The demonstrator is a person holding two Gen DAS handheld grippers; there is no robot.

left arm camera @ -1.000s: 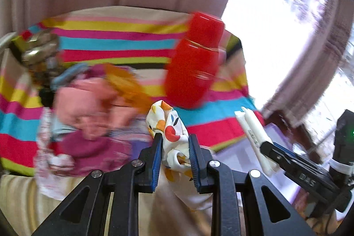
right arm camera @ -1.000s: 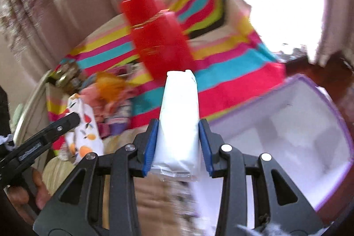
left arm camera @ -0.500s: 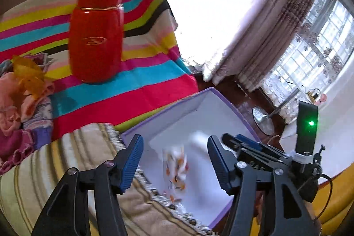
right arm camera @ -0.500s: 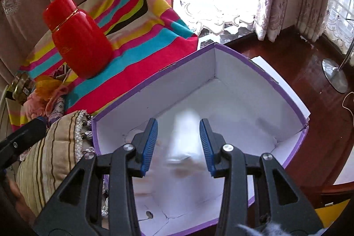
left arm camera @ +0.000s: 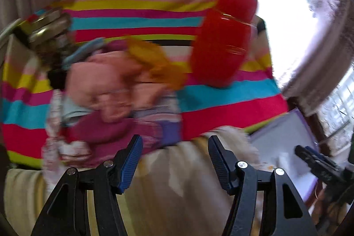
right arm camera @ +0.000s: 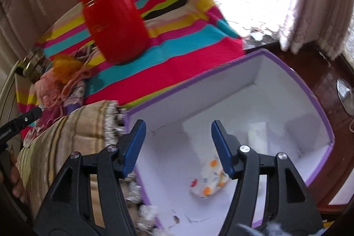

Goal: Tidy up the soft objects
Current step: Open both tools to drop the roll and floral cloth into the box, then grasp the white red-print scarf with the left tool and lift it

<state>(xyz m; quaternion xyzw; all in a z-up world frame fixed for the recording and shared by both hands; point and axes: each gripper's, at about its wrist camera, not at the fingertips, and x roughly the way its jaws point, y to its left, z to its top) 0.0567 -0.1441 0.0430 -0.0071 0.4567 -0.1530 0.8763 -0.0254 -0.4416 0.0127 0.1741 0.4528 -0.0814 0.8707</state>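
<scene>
Right wrist alone shows printed cloth [right arm camera: 209, 180] inside box [right arm camera: 287, 72].

- A small white cloth [right arm camera: 209, 180] printed with orange and red shapes lies crumpled on the floor of a white box with a purple rim [right arm camera: 294, 72].
- A white packet [right arm camera: 257, 137] lies deeper in the box, near its far corner; blurred.
- A heap of soft cloths [left arm camera: 110, 90], pink, orange, magenta and lilac, lies on the striped blanket beside the box, left of a red flask.
</scene>
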